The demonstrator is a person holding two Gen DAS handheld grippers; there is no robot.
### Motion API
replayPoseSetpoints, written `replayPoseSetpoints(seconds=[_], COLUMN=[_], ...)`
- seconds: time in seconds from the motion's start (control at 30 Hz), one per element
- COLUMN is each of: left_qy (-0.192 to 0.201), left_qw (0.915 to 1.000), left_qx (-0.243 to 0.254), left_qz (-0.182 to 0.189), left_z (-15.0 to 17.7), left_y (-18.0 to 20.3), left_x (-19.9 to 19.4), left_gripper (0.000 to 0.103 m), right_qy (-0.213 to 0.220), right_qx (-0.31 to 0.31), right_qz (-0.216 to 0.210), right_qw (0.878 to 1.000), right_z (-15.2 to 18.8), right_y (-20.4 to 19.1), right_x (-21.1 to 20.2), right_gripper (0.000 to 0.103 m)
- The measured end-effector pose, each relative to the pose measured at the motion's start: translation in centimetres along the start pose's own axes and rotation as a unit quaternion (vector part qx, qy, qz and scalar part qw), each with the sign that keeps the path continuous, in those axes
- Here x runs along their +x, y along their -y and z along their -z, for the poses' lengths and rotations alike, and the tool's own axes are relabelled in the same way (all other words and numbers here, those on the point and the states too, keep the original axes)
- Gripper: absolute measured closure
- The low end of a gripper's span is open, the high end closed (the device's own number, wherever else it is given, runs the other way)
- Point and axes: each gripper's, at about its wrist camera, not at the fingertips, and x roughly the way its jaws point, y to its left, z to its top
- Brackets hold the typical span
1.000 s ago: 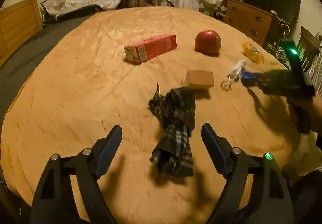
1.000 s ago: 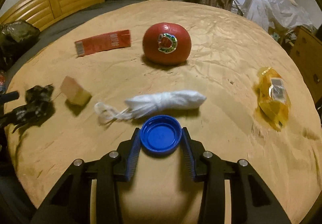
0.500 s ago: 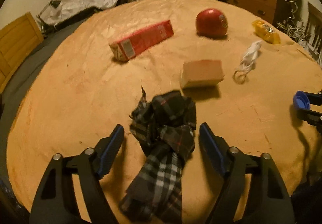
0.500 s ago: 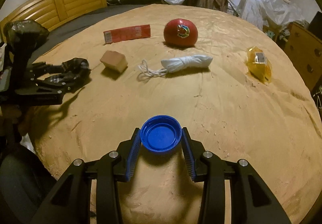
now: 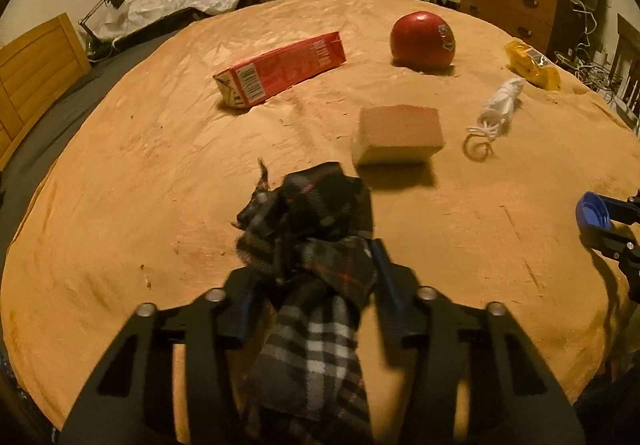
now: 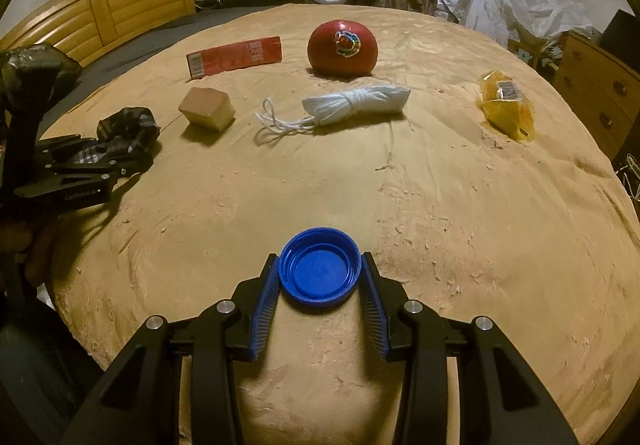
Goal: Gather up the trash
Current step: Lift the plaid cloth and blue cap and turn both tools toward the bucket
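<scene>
In hand, left gripper (image 5: 312, 277): my jaws have just been closing and are now clamped on the plaid cloth (image 5: 308, 245), which bunches ahead of them and trails back beneath the rig; it lies near the front edge of the tan bedspread (image 5: 120, 185).

In hand, right gripper (image 6: 320, 285): clamped on the blue cap (image 6: 320, 271), held above the spread's near edge.

Left on the spread:
- red carton (image 5: 280, 69), far side
- red ball (image 5: 423, 41), beside the carton
- sponge block (image 5: 398, 135), just past the cloth
- white cord bundle (image 5: 500, 107)
- yellow wrapper (image 5: 532, 65), far right

No bin or bag shows in either view, so I count nothing as deposited yet. My estimate: two items picked, five waiting, though which of them count as trash I can't settle.
</scene>
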Motion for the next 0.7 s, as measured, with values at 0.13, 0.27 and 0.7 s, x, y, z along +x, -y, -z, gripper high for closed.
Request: replayPoseSetpoints(seconds=[0.13, 0.27, 0.7], left_qy=[0.004, 0.010, 0.090], left_qw=[0.9999, 0.9999, 0.9958], left_qx=[-0.010, -0.011, -0.016], left_qz=[0.000, -0.002, 0.005], left_z=[0.2, 0.1, -1.0], left_y=[0.2, 0.5, 3.4], left_x=[-0.3, -1.0, -9.5], left_gripper=[0.065, 0.066, 0.066], right_qy=[0.004, 0.016, 0.101], right_qx=[0.004, 0.008, 0.012], right_qz=[0.002, 0.004, 0.007], right_qw=[1.000, 1.000, 0.995], right_z=[0.1, 0.0, -1.7], right_y=[-0.1, -0.1, -1.0], right_x=[-0.3, -1.2, -8.5], right_gripper=[0.062, 0.062, 0.062])
